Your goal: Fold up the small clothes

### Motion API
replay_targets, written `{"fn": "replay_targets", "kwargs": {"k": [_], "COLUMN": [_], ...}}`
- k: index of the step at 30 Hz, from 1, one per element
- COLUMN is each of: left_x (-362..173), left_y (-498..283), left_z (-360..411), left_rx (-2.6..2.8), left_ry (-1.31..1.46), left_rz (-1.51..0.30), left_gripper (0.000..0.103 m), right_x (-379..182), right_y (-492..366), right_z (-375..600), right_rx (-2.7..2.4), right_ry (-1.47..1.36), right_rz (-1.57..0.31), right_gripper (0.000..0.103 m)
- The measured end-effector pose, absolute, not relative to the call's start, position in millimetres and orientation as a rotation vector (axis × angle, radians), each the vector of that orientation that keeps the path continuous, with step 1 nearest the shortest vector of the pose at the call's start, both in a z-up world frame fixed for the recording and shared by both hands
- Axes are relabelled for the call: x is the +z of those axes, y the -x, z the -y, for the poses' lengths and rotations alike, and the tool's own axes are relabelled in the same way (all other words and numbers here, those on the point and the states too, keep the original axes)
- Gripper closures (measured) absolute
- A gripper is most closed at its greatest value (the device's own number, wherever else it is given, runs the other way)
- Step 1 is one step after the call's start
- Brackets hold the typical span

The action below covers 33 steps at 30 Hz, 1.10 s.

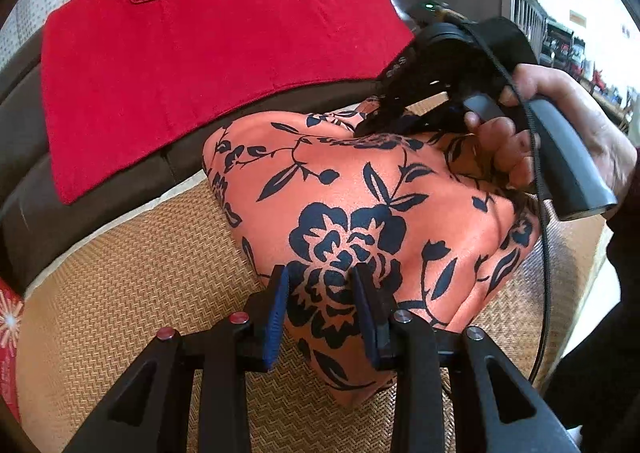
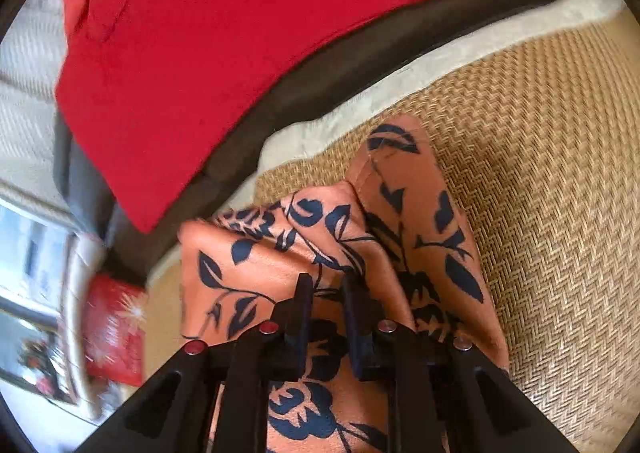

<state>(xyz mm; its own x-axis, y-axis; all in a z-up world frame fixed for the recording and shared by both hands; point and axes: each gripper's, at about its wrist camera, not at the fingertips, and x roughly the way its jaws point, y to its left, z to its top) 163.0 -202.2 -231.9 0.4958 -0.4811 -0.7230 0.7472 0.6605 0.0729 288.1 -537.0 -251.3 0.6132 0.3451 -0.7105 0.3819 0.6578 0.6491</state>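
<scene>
A: Cloth position?
B: Orange flowered cloth (image 1: 360, 189) bunched on the woven mat (image 1: 132, 293), near its back edge.
A: Tongs?
B: Left gripper (image 1: 324, 317) and right gripper (image 2: 326, 317) each clamp a fold.

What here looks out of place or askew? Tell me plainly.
Nothing is spilled or damaged. The orange floral garment is bunched into a rumpled mound on the woven mat, not yet flat, with the left gripper and right gripper both on it. The red cloth lies flat behind.
</scene>
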Motion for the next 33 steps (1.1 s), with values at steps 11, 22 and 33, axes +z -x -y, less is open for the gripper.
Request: {"fn": "replay_targets", "kwargs": {"k": [11,22,33], "left_x": [-210,-245,-243], "left_y": [-179,-180,-173], "left_z": [197,214,214], "left_rx": [-0.718,-0.673,-0.672], "left_ry": [-0.265,-0.329,-0.356], "left_rz": [-0.704,-0.809,-0.773], "left_gripper": [0.051,0.050,0.048], "right_x": [-210,-232,-171], "right_y": [-198,-149,-227], "right_z": [529,498,523], "right_rx": [-0.011,-0.041,0.008], "right_ry": [-0.718,-0.567,-0.583], "right_rz": [-0.976,-0.998,-0.908], "right_gripper": [0.082,0.083,0.082]}}
